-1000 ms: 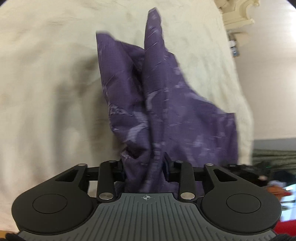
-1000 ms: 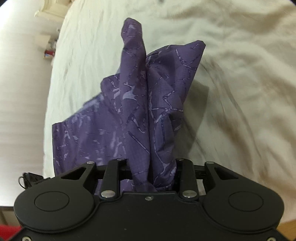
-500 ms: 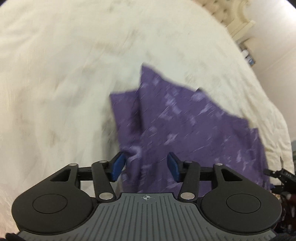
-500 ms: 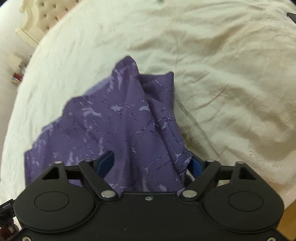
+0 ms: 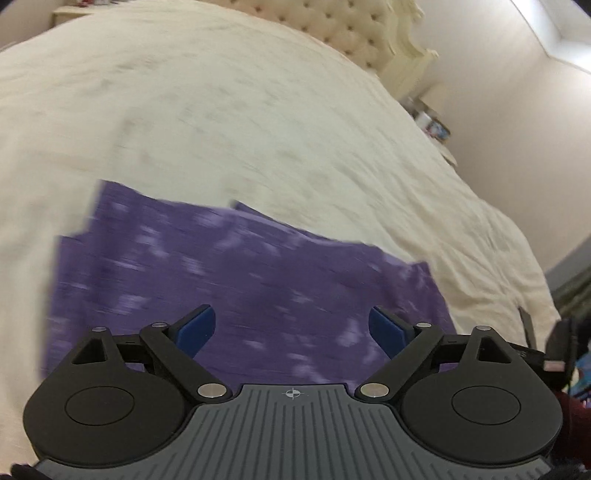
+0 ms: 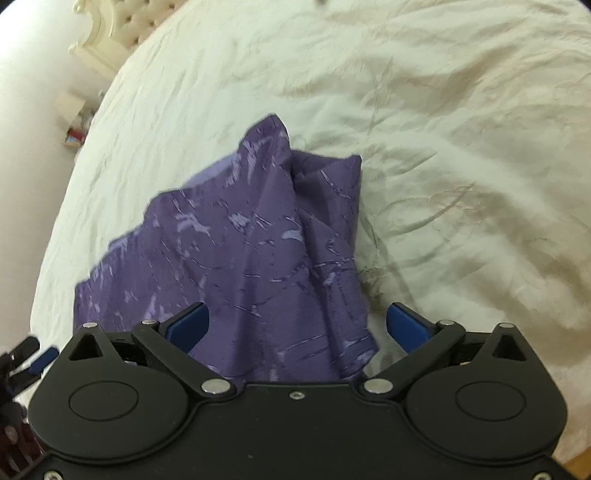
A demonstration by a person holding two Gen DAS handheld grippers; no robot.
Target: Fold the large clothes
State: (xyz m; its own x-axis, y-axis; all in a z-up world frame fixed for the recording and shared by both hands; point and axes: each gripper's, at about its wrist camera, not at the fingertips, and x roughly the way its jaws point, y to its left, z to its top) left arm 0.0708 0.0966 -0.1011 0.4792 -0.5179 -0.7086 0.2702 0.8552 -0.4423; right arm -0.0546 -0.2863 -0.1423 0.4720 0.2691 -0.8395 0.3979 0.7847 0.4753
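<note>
On the cream bedspread [image 6: 443, 147], purple garment [image 6: 251, 236] with pale marbled print — folded, right edge rumpled, left gripper [image 5: 291, 328] jaws spread wide over it, right gripper [image 6: 297, 325] likewise agape — neither clasping cloth.

Bare bedspread [image 6: 461, 147] all around the purple garment [image 6: 240, 240]; headboard [image 5: 354, 40] far beyond.

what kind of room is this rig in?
Most likely a bedroom: a purple garment lies on a wide bed with a cream bedspread, and a tufted cream headboard stands at its far end. Both grippers are open.
</note>
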